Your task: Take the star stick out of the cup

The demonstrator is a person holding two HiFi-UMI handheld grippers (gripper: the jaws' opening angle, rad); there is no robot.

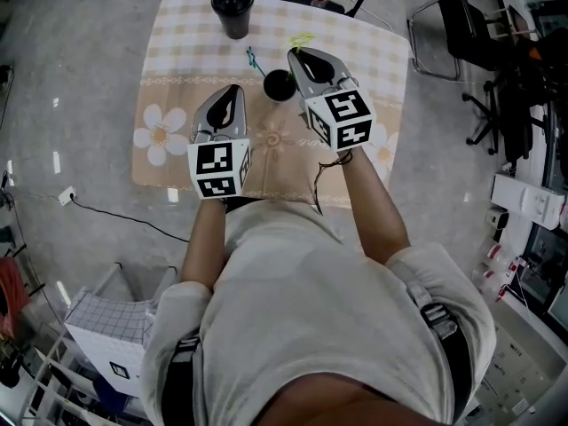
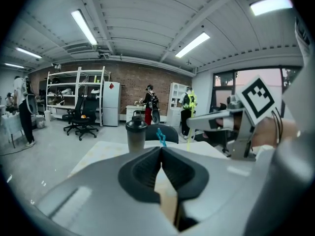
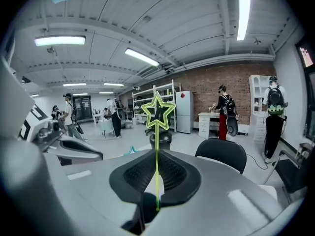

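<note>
Clamping star stick (image 3: 156, 113): right tongs (image 3: 156, 156). Left tongs (image 2: 161, 150) closed, empty. Cup (image 1: 277, 84) partly hidden.

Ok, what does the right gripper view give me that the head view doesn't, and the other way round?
Right gripper view only: the right gripper with jaws shut on the green star stick, its star above them. Head view only: the small black cup on the checked tablecloth, standing beside that gripper. Both: the black shaker bottle, the teal stick and the left gripper.
</note>
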